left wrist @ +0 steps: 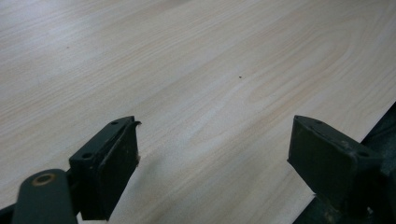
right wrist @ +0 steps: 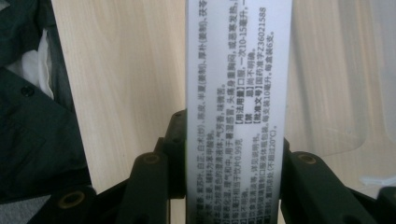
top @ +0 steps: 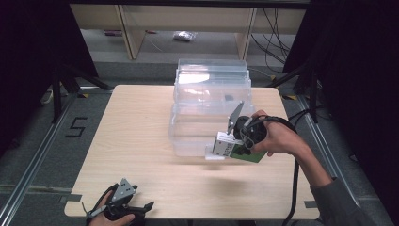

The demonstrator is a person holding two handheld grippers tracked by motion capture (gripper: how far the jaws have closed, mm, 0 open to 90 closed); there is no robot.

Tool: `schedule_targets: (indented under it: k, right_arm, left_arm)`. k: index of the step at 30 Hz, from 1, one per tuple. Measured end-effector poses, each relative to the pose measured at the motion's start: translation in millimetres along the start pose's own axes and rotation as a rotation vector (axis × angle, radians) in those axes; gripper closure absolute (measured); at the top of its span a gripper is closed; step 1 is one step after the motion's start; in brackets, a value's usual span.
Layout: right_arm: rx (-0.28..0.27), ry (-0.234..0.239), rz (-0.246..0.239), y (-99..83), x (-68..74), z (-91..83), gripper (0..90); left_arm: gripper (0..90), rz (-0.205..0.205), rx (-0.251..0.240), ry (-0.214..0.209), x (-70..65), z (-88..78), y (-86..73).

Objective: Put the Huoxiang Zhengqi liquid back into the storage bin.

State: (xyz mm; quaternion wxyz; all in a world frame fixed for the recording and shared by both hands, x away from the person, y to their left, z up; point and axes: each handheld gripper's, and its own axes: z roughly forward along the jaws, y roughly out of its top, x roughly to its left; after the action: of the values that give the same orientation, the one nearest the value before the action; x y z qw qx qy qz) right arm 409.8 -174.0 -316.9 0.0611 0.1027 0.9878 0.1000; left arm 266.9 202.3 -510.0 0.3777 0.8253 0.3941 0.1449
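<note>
A white and green medicine box (top: pixel 230 149) hangs above the table in front of the clear plastic bin (top: pixel 210 106), with my right gripper (top: pixel 237 141) shut on it. In the right gripper view the box's white printed side (right wrist: pixel 238 93) stands upright between the two black jaws, which press on its edges. My left gripper (top: pixel 141 207) rests at the table's near edge on the left. In the left gripper view its fingers (left wrist: pixel 109 165) stand wide apart over bare wood, with nothing between them.
The light wooden table (top: pixel 136 141) carries the clear bin at its far middle. A cable trails from the right hand past the table's right edge. Beyond the table are wooden shelf legs and cables on the floor.
</note>
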Motion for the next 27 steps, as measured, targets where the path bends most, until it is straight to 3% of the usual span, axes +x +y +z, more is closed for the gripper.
schedule_targets:
  k: [3, 6, 7, 9, 10, 13, 14, 16, 18, 25, 26, 27]
  right_arm:
    - [0.024, -0.01, 0.007, 2.2, -2.1, -2.1, 64.7]
    - [0.013, -0.001, 0.002, 4.6, -7.3, -2.4, 64.7]
    - [0.011, -0.003, -0.029, 5.7, -11.0, -2.5, 64.7]
    - [0.01, -0.003, -0.03, 7.4, -12.1, -3.4, 64.7]
    - [0.012, -0.002, 0.001, 9.7, -14.6, -4.8, 64.7]
    - [0.007, -0.008, -0.029, 12.5, -23.5, -5.6, 64.7]
    - [0.021, -0.015, 0.0, 13.8, -24.9, -6.7, 64.7]
    - [0.022, -0.017, 0.0, 14.5, -27.5, -7.1, 64.7]
    - [0.022, -0.024, 0.031, 17.9, -35.8, -9.0, 64.7]
    - [0.023, -0.02, 0.007, 20.7, -57.0, -4.3, 64.7]
    - [0.032, -0.021, 0.029, 20.2, -58.5, -3.3, 64.8]
    - [0.03, -0.023, 0.022, 19.9, -61.1, -1.9, 64.8]
  left_arm:
    - [15.4, -0.002, -0.005, -0.001, 0.0, 0.8, -0.7]
    - [15.5, -0.003, -0.009, -0.001, -0.1, 0.7, -0.5]
    - [15.4, -0.003, -0.009, -0.001, -0.1, 0.7, -0.5]
    - [15.5, -0.002, -0.007, 0.001, 0.1, 0.7, -0.8]
    - [15.5, -0.007, -0.007, -0.01, 0.3, -0.2, -0.9]
    - [15.5, 0.0, -0.004, 0.001, 0.3, 0.5, -0.6]
    - [15.4, -0.004, -0.007, -0.001, 0.0, 0.9, -0.8]
    - [15.5, 0.006, -0.001, -0.011, 0.5, 0.1, -0.6]
    - [15.5, -0.01, -0.01, -0.012, -0.7, 0.7, -0.6]
    - [15.5, -0.004, -0.007, -0.002, 0.0, 0.7, -0.7]
    - [15.5, -0.005, -0.005, -0.006, 0.0, 0.3, -0.6]
    - [15.4, -0.005, -0.006, -0.005, 0.0, 0.5, -0.3]
